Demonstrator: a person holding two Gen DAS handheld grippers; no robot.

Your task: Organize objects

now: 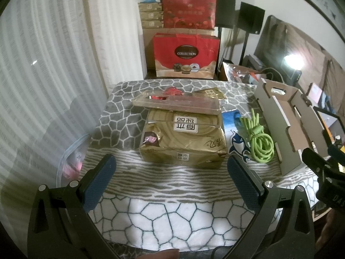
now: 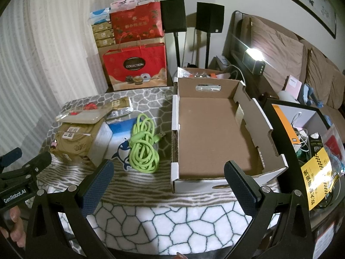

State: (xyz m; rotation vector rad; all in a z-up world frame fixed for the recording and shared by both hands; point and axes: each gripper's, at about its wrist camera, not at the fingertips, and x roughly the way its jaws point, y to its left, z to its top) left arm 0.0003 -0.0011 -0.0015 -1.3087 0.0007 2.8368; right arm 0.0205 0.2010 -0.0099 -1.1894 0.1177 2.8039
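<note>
Left wrist view: the left gripper point(image 1: 171, 173) hung with its claw spread wide and nothing between the blue pads, just short of the gold tissue pack point(image 1: 183, 139) on the patterned blanket point(image 1: 163, 215). A clear phone case point(image 1: 176, 105) lay across the pack's far edge, its long axis running left to right. The green cable point(image 1: 258, 140) sat coiled to the right, its coil stretched near to far.

Right wrist view: the right gripper point(image 2: 169, 182) was likewise spread and held nothing, near the front wall of the cardboard box point(image 2: 217, 133). That box stood empty with its long axis near to far, and the cable, blue pack point(image 2: 120, 129) and tissues all lay left of it, so sorting looked barely begun, with every item left to move
</note>
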